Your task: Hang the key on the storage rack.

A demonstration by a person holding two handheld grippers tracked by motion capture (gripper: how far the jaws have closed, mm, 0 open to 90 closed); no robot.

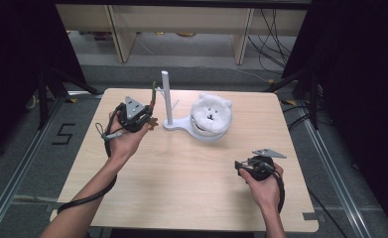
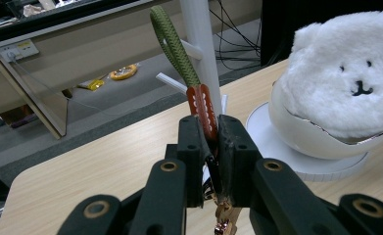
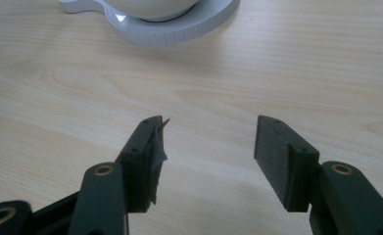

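Left gripper (image 1: 141, 119) sits at the table's (image 1: 191, 188) left side, held up in the person's left hand (image 1: 124, 141), its grey plate on top. In the left gripper view its jaws are pinched tight on a strap (image 2: 204, 110): a red-brown leather tab with white stitching sits between the pads, and a green braided loop (image 2: 172, 46) rises from the tab toward the stand (image 2: 201, 54). A brass-coloured clasp (image 2: 226, 218) hangs below the jaws. The loop leans close beside the stand's white post, near its short pegs; whether it touches a peg cannot be told. In the high view the strap (image 1: 154, 101) shows just left of the post (image 1: 166, 96).

Stand and bowl share one white base (image 1: 179, 126) at the table's middle, toward the far edge. The post stands upright at the left end of the base; the white bowl (image 1: 209, 133) sits on the round right end. A fluffy white bear head (image 1: 211, 113) rests in the bowl, face toward the person.

Right gripper (image 1: 242, 165) is at the near right of the table, well apart from the stand, held low in the right hand (image 1: 266, 186). In the right gripper view its jaws stand wide apart over bare wood with nothing between them; the pad (image 3: 155, 156) on the left looks frayed.
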